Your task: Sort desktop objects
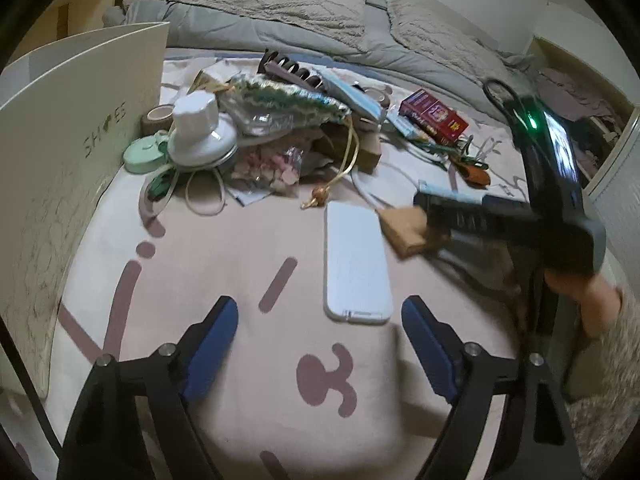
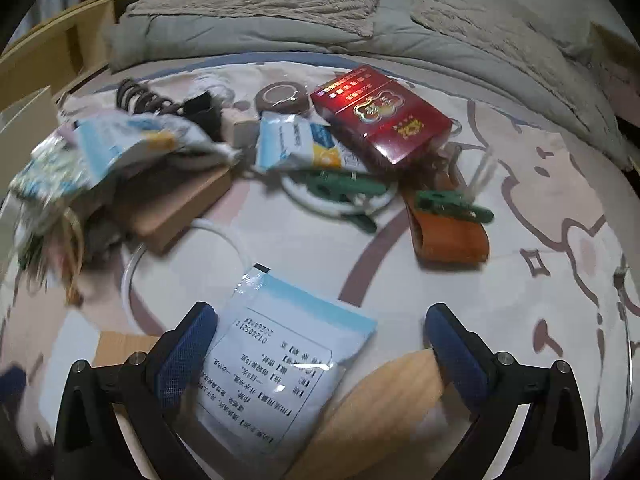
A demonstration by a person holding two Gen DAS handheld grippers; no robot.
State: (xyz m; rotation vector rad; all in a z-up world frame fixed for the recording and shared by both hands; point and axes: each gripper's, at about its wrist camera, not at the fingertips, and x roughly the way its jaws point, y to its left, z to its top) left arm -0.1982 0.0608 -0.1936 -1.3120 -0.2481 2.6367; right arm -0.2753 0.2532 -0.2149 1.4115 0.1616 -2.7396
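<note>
A white power bank (image 1: 357,265) lies flat on the pink bedsheet just ahead of my left gripper (image 1: 320,312), which is open with only sheet between its blue pads. In the right wrist view a light-blue printed sachet (image 2: 280,364) rests on a pale wooden block (image 2: 400,392) between the fingers of my right gripper (image 2: 322,316). Those jaws stand wide and open, and the far pad is clear of the sachet. From the left wrist view, the right gripper (image 1: 452,216) hovers over that same block (image 1: 404,230), held by a hand.
A heap of clutter lies beyond: a red cigarette box (image 2: 380,116), green clips (image 2: 344,188), an orange leather holder (image 2: 452,236), a tape roll (image 2: 284,96), another wooden block (image 2: 176,208) and a white cable (image 2: 224,232). A white shoe box (image 1: 80,140) stands at the left. Grey bedding lies behind.
</note>
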